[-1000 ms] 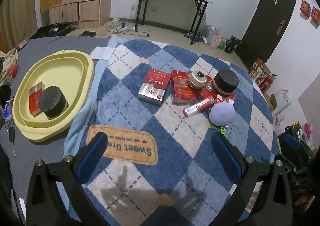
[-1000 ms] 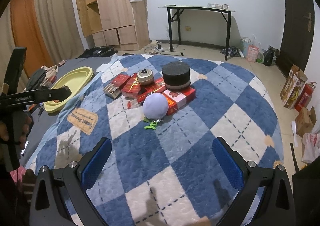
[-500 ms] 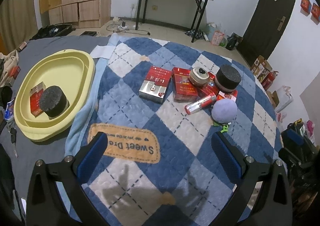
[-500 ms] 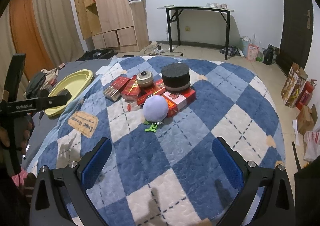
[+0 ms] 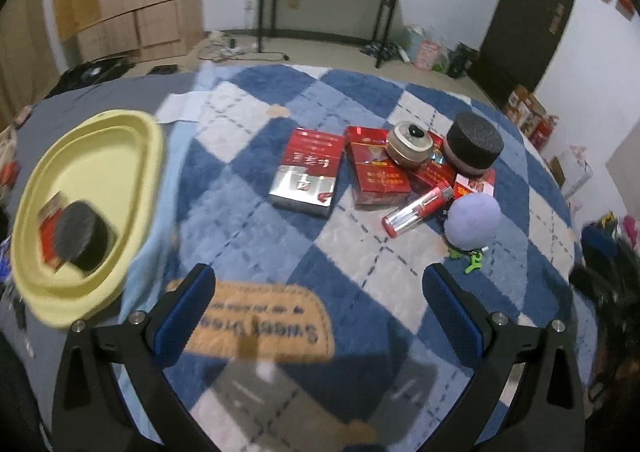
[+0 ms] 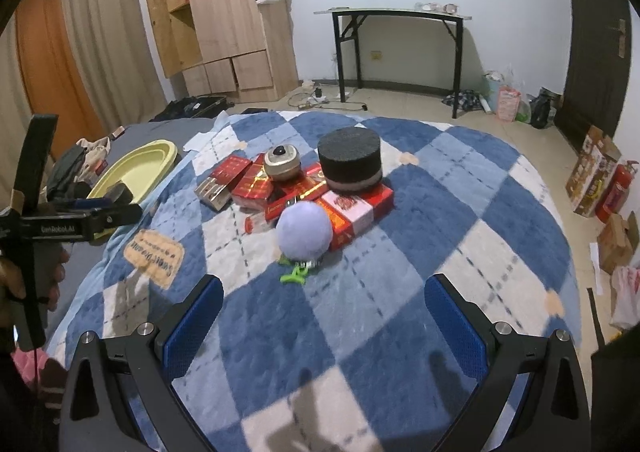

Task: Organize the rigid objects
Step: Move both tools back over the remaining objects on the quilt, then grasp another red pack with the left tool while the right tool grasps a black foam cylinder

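The yellow tray (image 5: 120, 155) on the left already holds a black puck (image 5: 82, 238). The left gripper (image 5: 320, 308) has moved closer to the red box (image 5: 308, 169), wide open. The right gripper (image 6: 324, 316) waits open too.

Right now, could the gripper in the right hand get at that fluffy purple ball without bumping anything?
Probably yes. The right gripper is open and empty, and the purple ball sits at the near edge of the pile, with only bare quilt between. The red boxes lie behind the ball.
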Demonstrator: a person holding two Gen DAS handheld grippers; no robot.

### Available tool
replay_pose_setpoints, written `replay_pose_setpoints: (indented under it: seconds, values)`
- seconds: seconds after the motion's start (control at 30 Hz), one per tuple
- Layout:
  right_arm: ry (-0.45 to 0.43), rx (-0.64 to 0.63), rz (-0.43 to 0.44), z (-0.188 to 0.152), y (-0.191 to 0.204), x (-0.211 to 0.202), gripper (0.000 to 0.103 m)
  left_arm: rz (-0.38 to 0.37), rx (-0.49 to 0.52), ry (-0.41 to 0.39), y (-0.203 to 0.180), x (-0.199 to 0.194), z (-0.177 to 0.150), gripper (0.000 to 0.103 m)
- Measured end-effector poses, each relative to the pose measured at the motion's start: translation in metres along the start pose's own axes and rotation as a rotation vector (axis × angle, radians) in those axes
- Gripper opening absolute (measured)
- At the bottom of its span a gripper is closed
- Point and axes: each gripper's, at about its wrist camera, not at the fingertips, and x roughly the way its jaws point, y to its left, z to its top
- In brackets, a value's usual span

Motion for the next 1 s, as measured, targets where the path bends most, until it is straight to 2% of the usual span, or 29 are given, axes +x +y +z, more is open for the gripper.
replay_pose_setpoints:
  seconds: [0.13,0.23,0.33,0.43,0.57,0.77,0.8,0.83,0.87,0.9,0.93,1.0]
  values:
    - [-0.024,0.041,-0.006,0.022,-0.013,0.036,0.103,-0.019,0.069,-0.022,-0.002,0.02,0.014,0.103]
    - [-0.048,0.028,-0.015,0.039,-0.017,0.06,0.103,-0.031,0.075,-0.003,0.007,0.043,0.026,0.103]
    - [-0.061,0.032,0.006,0.056,-0.021,0.086,0.103,-0.038,0.085,-0.029,0.012,0.061,0.034,0.103]
    - [-0.07,0.007,-0.01,0.071,-0.02,0.115,0.103,-0.039,0.129,-0.004,0.015,0.086,0.043,0.103]
    - [-0.049,-0.011,-0.036,0.076,-0.023,0.151,0.103,-0.077,0.134,0.021,0.022,0.108,0.046,0.103]
    - [-0.038,-0.014,-0.002,0.077,-0.027,0.181,0.1,-0.119,0.107,0.004,0.031,0.127,0.047,0.103]
    - [-0.035,-0.006,0.011,0.078,-0.029,0.185,0.096,-0.121,0.113,-0.013,0.03,0.126,0.047,0.101]
    - [-0.032,0.001,0.021,0.079,-0.031,0.188,0.09,-0.124,0.117,-0.029,0.03,0.125,0.046,0.093]
    - [-0.033,0.01,0.037,0.079,-0.033,0.188,0.078,-0.13,0.12,-0.04,0.028,0.123,0.045,0.088]
    - [-0.037,0.014,0.045,0.079,-0.035,0.188,0.073,-0.131,0.126,-0.049,0.027,0.121,0.045,0.076]
    - [-0.043,0.017,0.048,0.079,-0.036,0.188,0.073,-0.124,0.129,-0.058,0.026,0.12,0.045,0.06]
    - [-0.068,0.028,0.052,0.078,-0.039,0.183,0.073,-0.135,0.115,-0.071,0.026,0.115,0.046,0.058]
